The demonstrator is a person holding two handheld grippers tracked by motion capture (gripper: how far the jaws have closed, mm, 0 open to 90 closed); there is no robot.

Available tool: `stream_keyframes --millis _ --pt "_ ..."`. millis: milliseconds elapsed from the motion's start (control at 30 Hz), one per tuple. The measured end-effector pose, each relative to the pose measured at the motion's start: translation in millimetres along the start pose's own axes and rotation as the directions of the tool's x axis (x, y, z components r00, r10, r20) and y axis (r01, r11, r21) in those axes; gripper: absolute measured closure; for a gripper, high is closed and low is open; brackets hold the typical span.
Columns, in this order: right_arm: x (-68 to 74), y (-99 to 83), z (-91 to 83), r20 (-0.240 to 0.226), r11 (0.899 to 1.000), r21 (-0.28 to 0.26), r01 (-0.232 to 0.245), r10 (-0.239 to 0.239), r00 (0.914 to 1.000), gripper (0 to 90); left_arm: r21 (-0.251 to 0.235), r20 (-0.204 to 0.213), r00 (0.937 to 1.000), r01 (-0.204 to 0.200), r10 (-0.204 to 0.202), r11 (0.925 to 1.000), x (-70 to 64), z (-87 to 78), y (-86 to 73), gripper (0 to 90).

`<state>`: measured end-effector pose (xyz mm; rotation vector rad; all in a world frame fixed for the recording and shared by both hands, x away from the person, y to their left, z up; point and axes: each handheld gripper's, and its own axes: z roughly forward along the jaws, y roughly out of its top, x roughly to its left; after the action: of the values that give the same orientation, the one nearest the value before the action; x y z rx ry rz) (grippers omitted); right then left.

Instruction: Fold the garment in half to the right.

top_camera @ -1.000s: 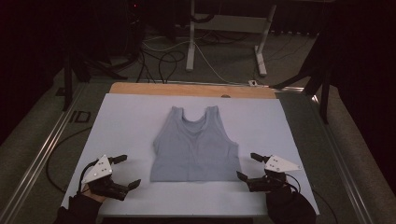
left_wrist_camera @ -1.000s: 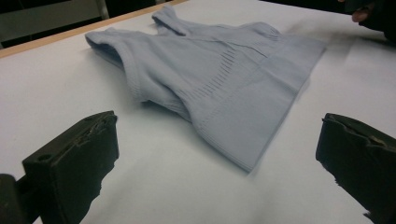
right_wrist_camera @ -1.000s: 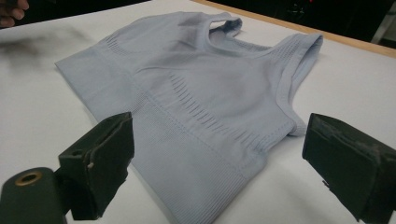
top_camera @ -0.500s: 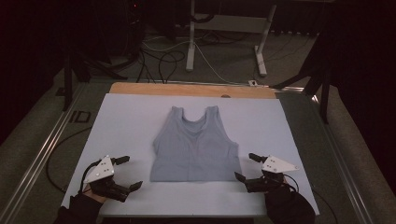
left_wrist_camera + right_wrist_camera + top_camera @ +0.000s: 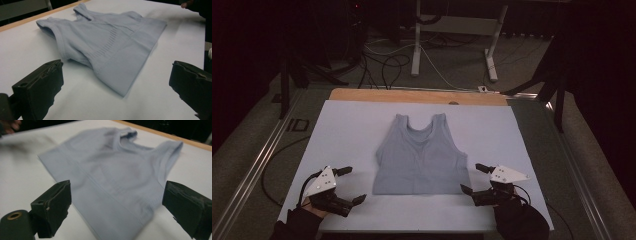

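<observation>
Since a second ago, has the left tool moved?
Yes. The left tool has slid back toward the table's near edge and slightly outward, away from the tank top's lower left corner.

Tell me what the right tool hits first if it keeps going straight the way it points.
Most likely the pale blue tank top: the right tool, jaws wide open, points at its lower side edge. Bare white table cover lies between them, though the depth there is hard to judge.
</observation>
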<state>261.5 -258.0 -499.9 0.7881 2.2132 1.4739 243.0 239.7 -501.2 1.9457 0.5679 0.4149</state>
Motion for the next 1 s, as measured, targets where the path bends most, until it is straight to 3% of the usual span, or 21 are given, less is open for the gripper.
stream_keyframes --millis 533,800,1000 --pt "-4.4 55.1 8.8 -0.016 0.999 -0.017 0.041 -0.041 0.9990 8.7 0.011 0.031 0.9995 -0.005 0.004 0.9999 5.1 -2.3 26.7 0.4" --pt "-9.2 79.9 21.2 -0.020 0.997 -0.024 0.072 -0.073 0.9972 8.7 0.030 0.035 0.9991 -0.025 0.024 0.9992 3.7 -0.4 36.3 0.4" --pt "-11.9 94.7 40.1 -0.039 0.995 -0.032 0.092 -0.093 0.9949 8.7 0.035 0.033 0.9991 -0.028 0.027 0.9990 2.2 3.3 39.4 0.4"
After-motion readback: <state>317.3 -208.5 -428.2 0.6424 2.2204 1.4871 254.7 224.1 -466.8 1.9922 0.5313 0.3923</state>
